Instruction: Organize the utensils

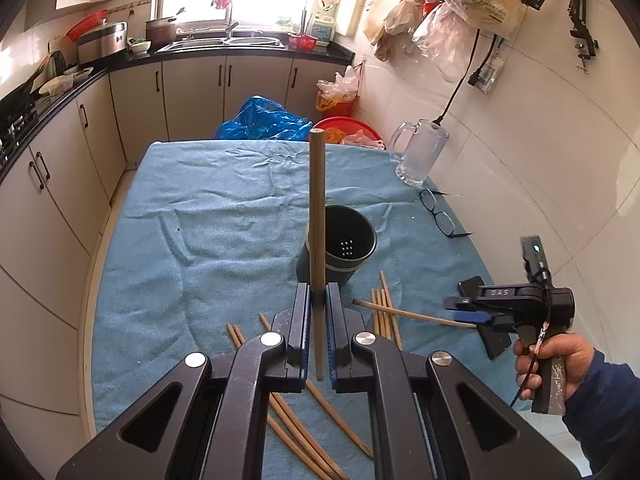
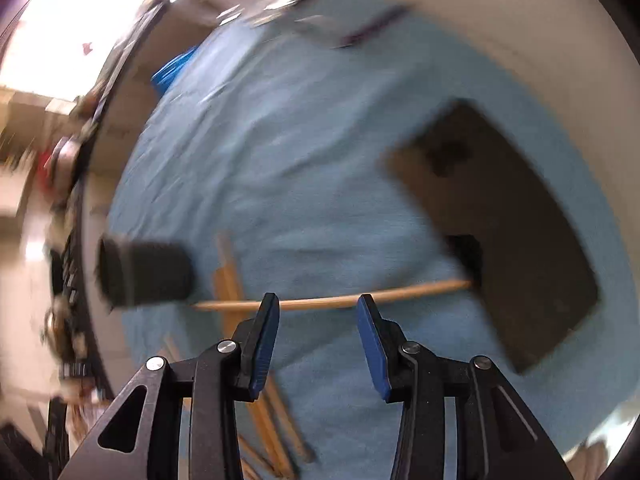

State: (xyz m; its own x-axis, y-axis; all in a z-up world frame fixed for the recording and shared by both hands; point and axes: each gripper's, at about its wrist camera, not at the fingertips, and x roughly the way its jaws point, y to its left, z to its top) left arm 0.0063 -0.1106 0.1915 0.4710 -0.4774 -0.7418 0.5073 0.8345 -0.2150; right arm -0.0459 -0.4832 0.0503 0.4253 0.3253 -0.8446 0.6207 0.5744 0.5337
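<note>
Clamped between the left gripper's blue pads, one chopstick stands upright, its top rising past the dark holder on the blue cloth. More chopsticks lie loose on the cloth around the holder. At right, a hand holds the right gripper, fingers apart and empty, a pale chopstick lying crosswise just beyond the tips. A dark phone lies beside it.
</note>
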